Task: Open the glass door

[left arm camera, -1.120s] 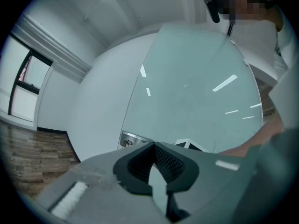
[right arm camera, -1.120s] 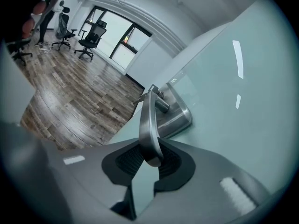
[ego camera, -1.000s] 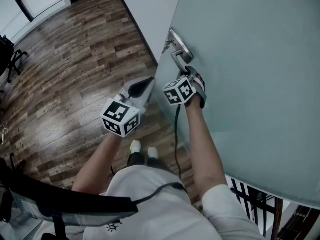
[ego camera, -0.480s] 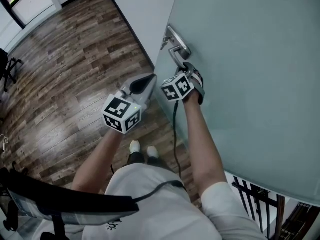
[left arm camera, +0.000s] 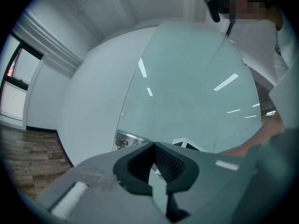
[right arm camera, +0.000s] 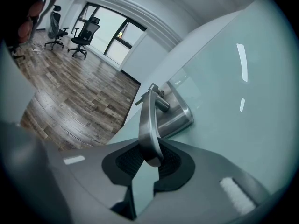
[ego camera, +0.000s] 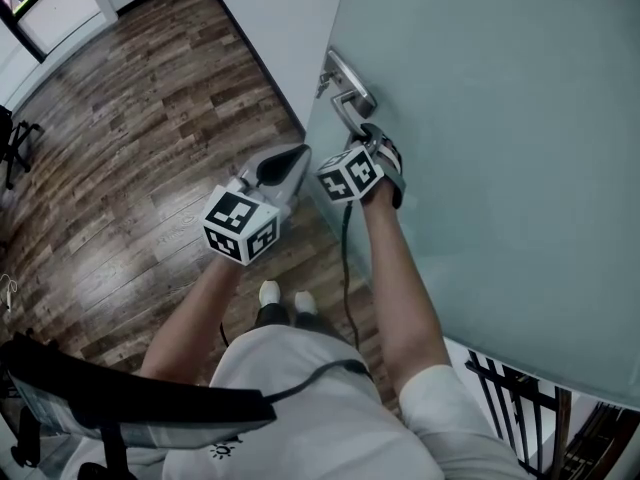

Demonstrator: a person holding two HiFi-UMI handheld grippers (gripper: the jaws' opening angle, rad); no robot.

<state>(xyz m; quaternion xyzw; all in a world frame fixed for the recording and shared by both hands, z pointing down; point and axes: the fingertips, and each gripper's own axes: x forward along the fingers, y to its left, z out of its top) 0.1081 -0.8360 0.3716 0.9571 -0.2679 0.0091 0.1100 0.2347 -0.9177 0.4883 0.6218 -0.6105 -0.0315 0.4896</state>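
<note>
My right gripper (right arm camera: 148, 161) is clenched on the free end of the brushed-steel lever handle (right arm camera: 147, 120). Its dark ribbed pads press the handle from both sides, with only the handle's thickness between them. From the jaws the handle runs away to its steel plate (right arm camera: 176, 113) near the left edge of the frosted pale-green glass door (ego camera: 500, 118), which fills the right of the scene. My left gripper (left arm camera: 153, 146) is closed and empty, just left of the right one and clear of the door.
</note>
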